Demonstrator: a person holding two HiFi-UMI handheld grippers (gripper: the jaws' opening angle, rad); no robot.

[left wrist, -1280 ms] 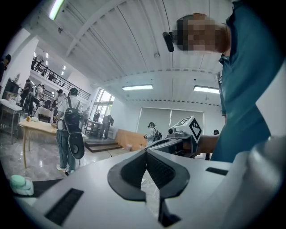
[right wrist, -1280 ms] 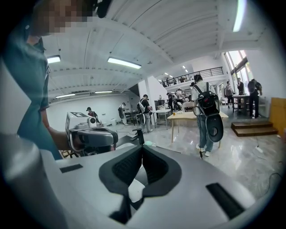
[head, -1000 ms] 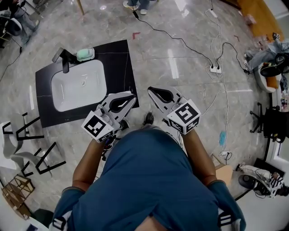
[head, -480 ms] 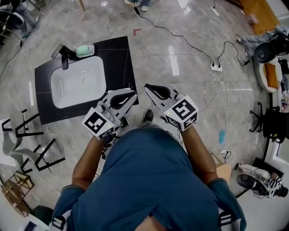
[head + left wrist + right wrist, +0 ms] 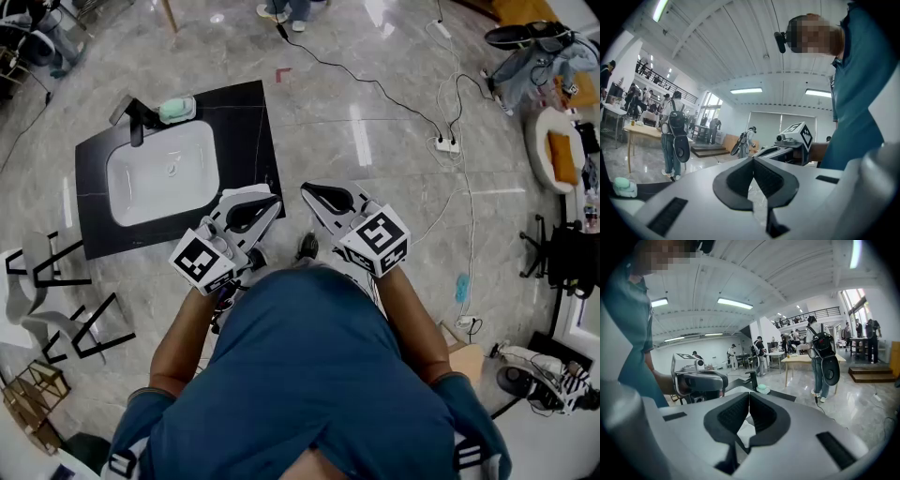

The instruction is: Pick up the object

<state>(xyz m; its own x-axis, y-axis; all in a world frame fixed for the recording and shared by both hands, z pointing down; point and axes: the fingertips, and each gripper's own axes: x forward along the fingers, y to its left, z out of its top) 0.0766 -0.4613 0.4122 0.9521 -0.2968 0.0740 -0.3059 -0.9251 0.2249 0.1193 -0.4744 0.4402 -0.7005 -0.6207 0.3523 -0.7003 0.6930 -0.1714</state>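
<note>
The left tool and right tool are pressed together, empty. The mint-green object lies lengthwise along the black sink tabletop far edge, beside the faucet; marble floor.

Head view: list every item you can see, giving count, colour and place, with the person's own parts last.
countertop: one, black, upper left
sink basin: one, white, set in the countertop
faucet: one, black, at the basin's upper-left corner
soap-like object: one, mint green, on the countertop beside the faucet
power strip: one, white, upper right
left gripper: one, white and black, shut, empty, centre
right gripper: one, white and black, shut, empty, centre
</note>
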